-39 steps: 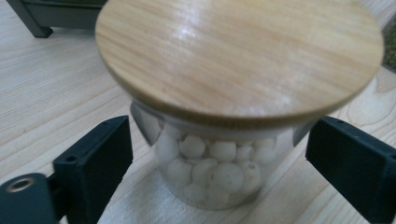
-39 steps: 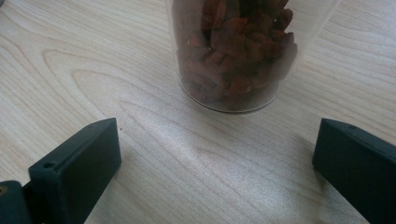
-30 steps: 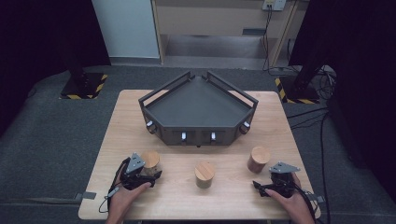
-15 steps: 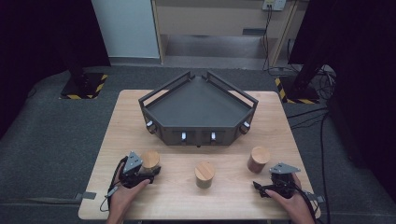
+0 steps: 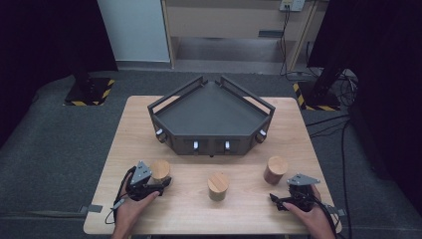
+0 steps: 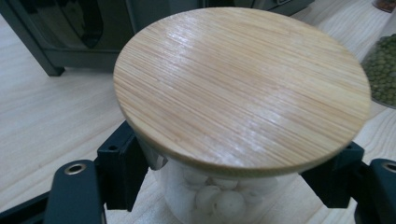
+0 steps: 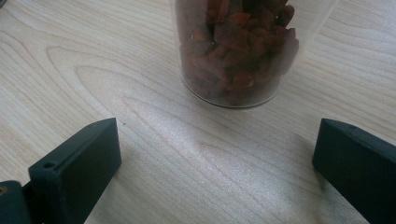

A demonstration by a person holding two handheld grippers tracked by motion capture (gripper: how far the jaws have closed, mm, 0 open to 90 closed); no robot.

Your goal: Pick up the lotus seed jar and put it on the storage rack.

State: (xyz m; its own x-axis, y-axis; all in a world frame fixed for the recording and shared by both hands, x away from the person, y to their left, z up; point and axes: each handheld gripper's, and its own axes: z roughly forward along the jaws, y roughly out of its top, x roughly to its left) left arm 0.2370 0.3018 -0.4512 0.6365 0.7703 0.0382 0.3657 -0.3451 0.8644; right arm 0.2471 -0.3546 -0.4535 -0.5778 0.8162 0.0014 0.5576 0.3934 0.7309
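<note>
A glass jar of white pieces with a round bamboo lid (image 6: 243, 84) stands at the table's front left (image 5: 160, 169). My left gripper (image 5: 161, 180) (image 6: 233, 186) is shut on its glass body just under the lid, one black pad (image 6: 121, 172) pressing on each side. A second lidded jar (image 5: 275, 169), filled with red-brown dried pieces (image 7: 238, 51), stands at the front right. My right gripper (image 5: 288, 195) (image 7: 219, 158) rests low on the table just short of it, jaws wide open and bare wood between them.
A third lidded jar (image 5: 218, 185) holding green beans (image 6: 380, 70) stands between the two. Behind the jars sits a dark angular tray (image 5: 211, 144) with raised rails. The wooden table (image 5: 239, 214) ends just behind both hands.
The left gripper's jaws have drawn in against the white-filled jar. Both hands and all three jars stay where they were.
</note>
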